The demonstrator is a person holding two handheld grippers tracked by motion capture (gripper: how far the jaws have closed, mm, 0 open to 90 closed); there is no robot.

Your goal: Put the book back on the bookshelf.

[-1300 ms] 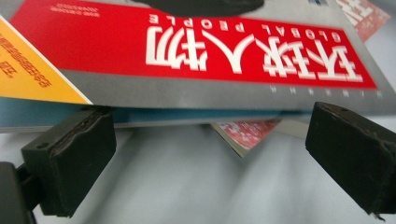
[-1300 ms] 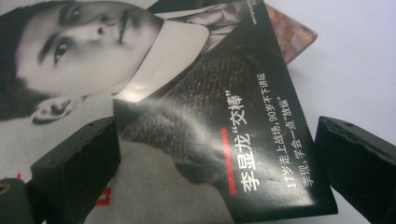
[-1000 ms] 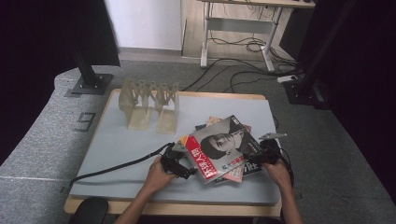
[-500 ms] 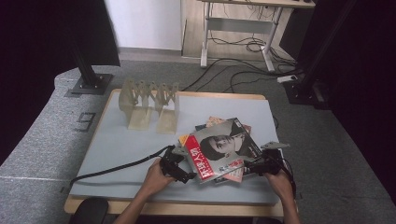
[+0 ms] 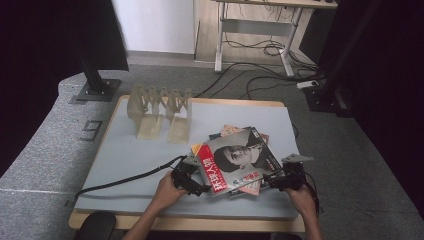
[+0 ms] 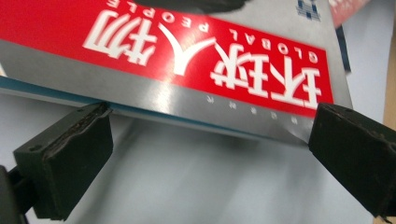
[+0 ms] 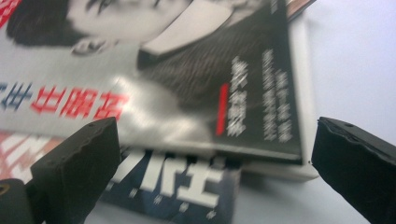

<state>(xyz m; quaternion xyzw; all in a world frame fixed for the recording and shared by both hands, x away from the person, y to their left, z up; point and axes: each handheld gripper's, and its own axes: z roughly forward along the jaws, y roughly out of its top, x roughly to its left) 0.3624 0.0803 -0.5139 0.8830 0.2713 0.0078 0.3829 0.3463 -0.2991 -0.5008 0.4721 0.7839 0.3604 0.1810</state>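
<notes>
Your left gripper [image 5: 192, 181] sits at the near left edge of the magazine pile [image 5: 235, 162], jaws spread wide with nothing between them. In the left gripper view the top magazine [image 6: 196, 60] lies just ahead of those jaws, its red title band facing you and its spine edge lifted a little off the grey table [image 6: 187, 186].

Expect it to be light, floppy and slick: the glossy cover shines, so a shallow pinch will likely slide off. Take it at the spine edge, where the pages are bound and stiffest, and bite deep.

Between your two grippers the pile is fanned out unevenly; the lower magazines [image 7: 173, 186] poke out beneath the top one and may drag along if you catch more than one layer.

Your right gripper [image 5: 280, 179] waits at the pile's near right corner, also gaping and empty, with that corner just ahead of its jaws. Beyond the left gripper, well apart, stands a pale folding rack [image 5: 160, 112]. The table between it and the pile is bare.
</notes>
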